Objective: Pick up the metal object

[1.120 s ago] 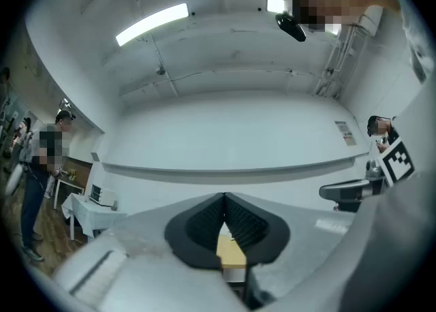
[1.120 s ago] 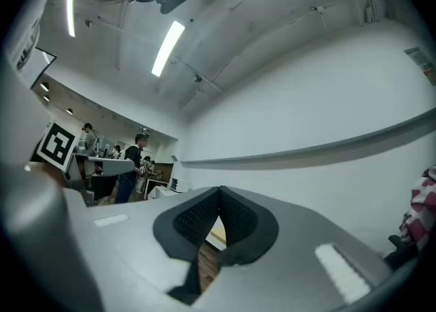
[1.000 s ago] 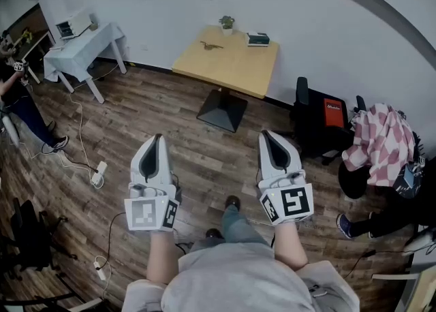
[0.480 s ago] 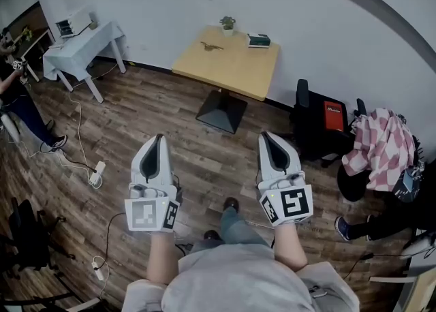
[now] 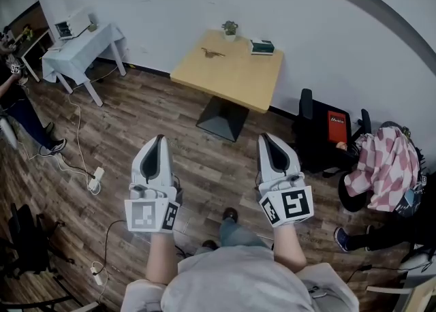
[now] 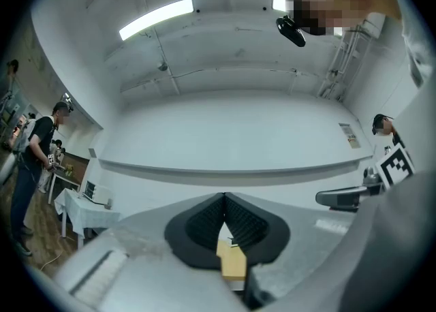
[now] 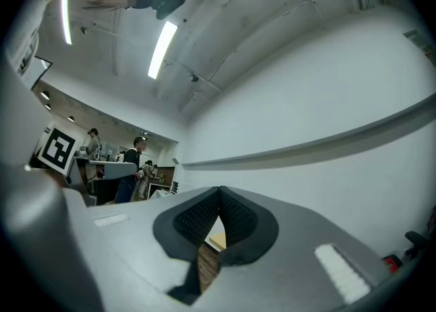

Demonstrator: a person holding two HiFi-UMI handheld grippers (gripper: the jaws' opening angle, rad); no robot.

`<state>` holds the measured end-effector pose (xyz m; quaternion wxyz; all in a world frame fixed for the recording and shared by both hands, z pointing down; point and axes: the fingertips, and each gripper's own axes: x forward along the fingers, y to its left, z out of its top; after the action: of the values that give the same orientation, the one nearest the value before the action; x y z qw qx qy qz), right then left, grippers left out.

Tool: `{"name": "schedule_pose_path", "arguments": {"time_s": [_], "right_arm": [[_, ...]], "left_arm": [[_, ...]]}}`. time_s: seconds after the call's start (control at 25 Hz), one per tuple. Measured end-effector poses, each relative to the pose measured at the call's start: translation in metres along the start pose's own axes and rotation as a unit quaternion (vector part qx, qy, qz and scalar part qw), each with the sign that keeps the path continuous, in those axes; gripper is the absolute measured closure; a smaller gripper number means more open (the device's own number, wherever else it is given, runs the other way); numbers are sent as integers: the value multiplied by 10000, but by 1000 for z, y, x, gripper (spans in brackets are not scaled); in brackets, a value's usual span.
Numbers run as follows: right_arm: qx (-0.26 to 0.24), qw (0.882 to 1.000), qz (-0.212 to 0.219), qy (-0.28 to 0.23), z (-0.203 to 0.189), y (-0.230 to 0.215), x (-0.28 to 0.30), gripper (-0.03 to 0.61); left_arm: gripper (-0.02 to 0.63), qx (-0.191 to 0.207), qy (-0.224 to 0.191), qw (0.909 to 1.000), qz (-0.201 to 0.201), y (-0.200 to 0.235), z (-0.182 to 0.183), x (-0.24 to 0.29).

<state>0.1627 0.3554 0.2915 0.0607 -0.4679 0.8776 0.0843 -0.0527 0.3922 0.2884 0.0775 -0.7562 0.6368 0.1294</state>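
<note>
Metal object (image 5: 212, 52): a small, thin, brownish thing lying near the far edge of the square wooden surface (image 5: 235, 75) that stands against the white wall. It is too small in the head view to make out its shape, so this is only probably the piece. Just beyond it, toward the wall, stands a little potted plant (image 5: 229, 28), and to the right of the plant lies a flat dark-green box (image 5: 261, 46). The three sit near one another without touching. The surface rests on a dark pedestal base (image 5: 219, 120) on the plank floor (image 5: 136, 110).

Both grippers are held out side by side above the floor, well short of the surface and pointing toward it. The left gripper (image 5: 159, 140) is closed with nothing in it (its own view shows the black pads meeting at the tip, with a sliver of the wooden surface showing below them). The right gripper (image 5: 264, 137) is likewise closed and empty, its pads touching at the tip.

Right of the surface stands a black chair (image 5: 320, 133) with a red panel, and beside it hangs a pink checked cloth (image 5: 383, 164). To the left is a white table (image 5: 78, 55) carrying a small machine, with a person (image 5: 17, 99) at the frame edge. A white power strip (image 5: 95, 176) lies with its cable on the floor.
</note>
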Motion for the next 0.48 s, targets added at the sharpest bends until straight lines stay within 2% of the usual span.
{"name": "schedule_pose_path", "arguments": {"time_s": [0.48], "right_arm": [[-43,9996,232,-128,-9,-73,101,578]], "left_arm": [[611,169,-74,9998,-61,1,-17,126]]}}
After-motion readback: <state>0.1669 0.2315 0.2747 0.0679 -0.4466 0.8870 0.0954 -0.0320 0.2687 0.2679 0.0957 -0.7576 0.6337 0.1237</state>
